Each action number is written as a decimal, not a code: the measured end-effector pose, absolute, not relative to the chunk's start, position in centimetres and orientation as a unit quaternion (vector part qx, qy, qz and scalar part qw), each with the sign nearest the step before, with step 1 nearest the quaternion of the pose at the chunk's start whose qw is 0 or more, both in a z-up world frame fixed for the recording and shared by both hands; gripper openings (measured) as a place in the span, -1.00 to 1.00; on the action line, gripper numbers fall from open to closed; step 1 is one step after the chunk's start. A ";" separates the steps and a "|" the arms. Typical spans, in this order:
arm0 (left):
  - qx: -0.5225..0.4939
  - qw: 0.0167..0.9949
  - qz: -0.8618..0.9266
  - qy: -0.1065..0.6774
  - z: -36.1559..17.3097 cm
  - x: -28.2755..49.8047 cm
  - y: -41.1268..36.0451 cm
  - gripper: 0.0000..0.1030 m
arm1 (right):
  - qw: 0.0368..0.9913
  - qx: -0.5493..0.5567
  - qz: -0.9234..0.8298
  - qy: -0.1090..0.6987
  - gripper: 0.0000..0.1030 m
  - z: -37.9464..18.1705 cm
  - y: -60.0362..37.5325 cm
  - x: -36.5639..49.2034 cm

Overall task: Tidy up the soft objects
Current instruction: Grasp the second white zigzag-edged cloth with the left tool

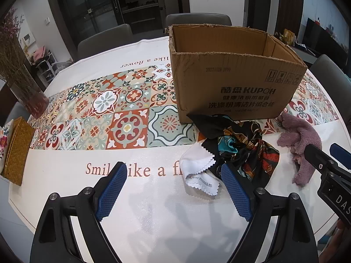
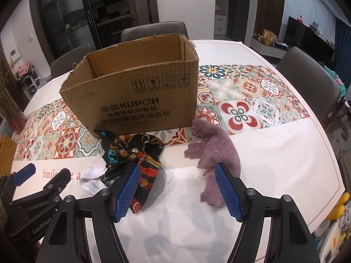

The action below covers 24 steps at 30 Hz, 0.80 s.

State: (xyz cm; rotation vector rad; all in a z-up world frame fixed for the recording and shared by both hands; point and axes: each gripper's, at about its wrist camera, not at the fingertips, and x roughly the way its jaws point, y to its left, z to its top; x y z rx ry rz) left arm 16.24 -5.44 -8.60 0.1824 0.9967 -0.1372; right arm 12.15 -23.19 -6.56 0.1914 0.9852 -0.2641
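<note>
— Low in the middle of both wrist views we see the soft things lying on the table (image 1: 153,219): a white cloth (image 1: 198,171) with a zigzag edge, a dark patterned scarf (image 1: 243,149) bunched up against it, and a mauve towel (image 1: 300,140) off to the right, apart from the scarf.

— Agreed. In the right wrist view the towel (image 2: 217,153) sits centre-right and the scarf (image 2: 136,153) centre-left, with the white cloth (image 2: 92,178) peeking out at the scarf's lower left. Where is the box?

— Just behind them, we'd say: the open cardboard box (image 1: 237,87) stands upright on the tiled runner (image 1: 122,109), its front face right beside the scarf's upper edge. What lies inside we cannot tell from this angle.

— And the grippers?

— Our left gripper (image 1: 173,173) stands wide, nothing between its blue pads, the right pad just over the edge of the white cloth. Our right gripper (image 2: 176,175) is also spread, empty; one pad overlaps the scarf in the picture, the other the towel, though contact is hard to judge.

— Further out we note a woven box (image 1: 16,151) and a vase of dried stems (image 1: 24,83) at the left edge, and grey chairs (image 1: 198,20) beyond the table.
</note>
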 end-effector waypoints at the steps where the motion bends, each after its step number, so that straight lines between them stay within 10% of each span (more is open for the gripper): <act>1: 0.088 0.872 -0.065 0.476 -8.7 16.3 -5.5 0.71 | 0.868 0.092 -0.127 0.472 0.38 -6.7 -23.2 12.2; 24: 0.097 0.848 -0.073 0.517 -13.2 17.9 -6.7 0.20 | 0.847 0.100 -0.143 0.502 0.38 -10.0 -24.6 13.6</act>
